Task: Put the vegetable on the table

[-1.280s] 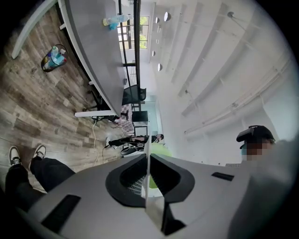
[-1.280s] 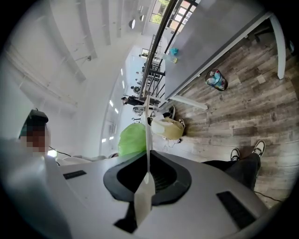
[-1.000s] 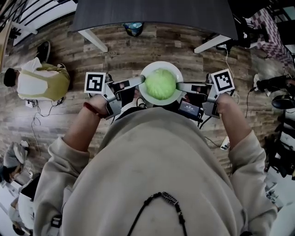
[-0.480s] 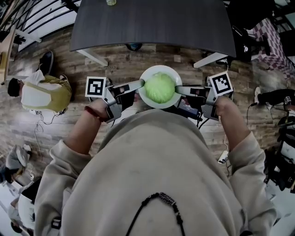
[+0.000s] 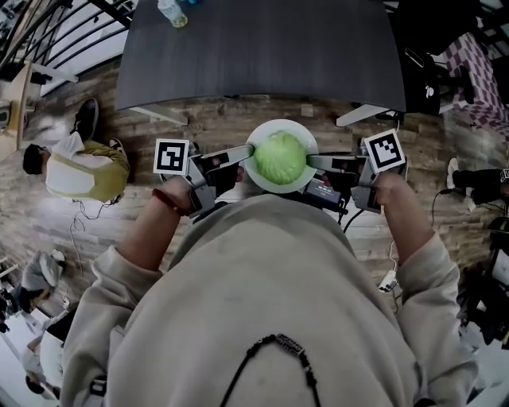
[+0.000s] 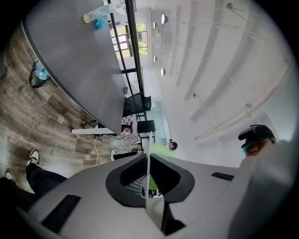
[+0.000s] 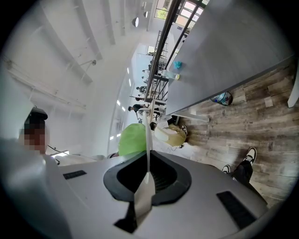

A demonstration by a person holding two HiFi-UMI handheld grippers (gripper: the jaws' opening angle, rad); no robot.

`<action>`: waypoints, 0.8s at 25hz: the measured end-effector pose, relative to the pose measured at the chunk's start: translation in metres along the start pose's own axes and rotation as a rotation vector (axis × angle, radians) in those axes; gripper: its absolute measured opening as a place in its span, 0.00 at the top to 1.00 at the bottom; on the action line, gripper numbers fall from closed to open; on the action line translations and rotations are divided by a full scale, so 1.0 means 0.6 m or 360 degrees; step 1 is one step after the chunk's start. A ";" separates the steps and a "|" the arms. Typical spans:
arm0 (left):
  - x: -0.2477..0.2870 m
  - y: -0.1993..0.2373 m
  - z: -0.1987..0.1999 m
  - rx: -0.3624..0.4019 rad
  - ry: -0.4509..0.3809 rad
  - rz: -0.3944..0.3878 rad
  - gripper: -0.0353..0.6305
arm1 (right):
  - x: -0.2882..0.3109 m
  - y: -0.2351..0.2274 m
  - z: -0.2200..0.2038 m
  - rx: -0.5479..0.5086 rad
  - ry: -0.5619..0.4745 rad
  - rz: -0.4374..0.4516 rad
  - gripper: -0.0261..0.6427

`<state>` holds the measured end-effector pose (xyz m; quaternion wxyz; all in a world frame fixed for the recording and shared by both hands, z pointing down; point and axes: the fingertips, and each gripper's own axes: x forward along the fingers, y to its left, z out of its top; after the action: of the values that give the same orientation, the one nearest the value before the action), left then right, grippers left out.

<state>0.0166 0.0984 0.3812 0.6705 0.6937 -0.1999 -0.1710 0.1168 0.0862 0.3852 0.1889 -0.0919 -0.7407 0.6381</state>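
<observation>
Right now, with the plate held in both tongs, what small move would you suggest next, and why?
Probably carry it forward, level, over the table: the left tongs and right tongs are shut on the rim of the plate, the cabbage sits on it, and it hangs short of the table's near edge.

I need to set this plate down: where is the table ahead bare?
Nearly the whole dark grey tabletop is bare, from its near edge ahead of the white round plate with the green cabbage to its right end. Only the far left corner is taken, by a clear plastic bottle.
</observation>
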 end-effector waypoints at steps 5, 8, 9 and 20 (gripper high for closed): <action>0.043 0.011 0.007 -0.0011 0.0011 0.0023 0.91 | -0.038 -0.021 0.009 0.0021 -0.0026 0.0006 0.92; 0.054 0.017 0.009 -0.0015 0.0035 0.0052 0.91 | -0.050 -0.030 0.013 0.0030 -0.0023 -0.0002 0.92; 0.056 0.018 0.015 -0.0010 0.0040 0.0059 0.91 | -0.051 -0.032 0.018 0.0030 -0.0025 -0.0004 0.92; 0.071 0.027 0.099 -0.0026 0.0111 0.0013 0.91 | -0.046 -0.040 0.092 0.0020 -0.0149 -0.0021 0.92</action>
<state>0.0226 0.0250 0.3962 0.6833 0.6930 -0.1778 -0.1455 0.1227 0.0217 0.3978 0.1590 -0.0560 -0.7453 0.6451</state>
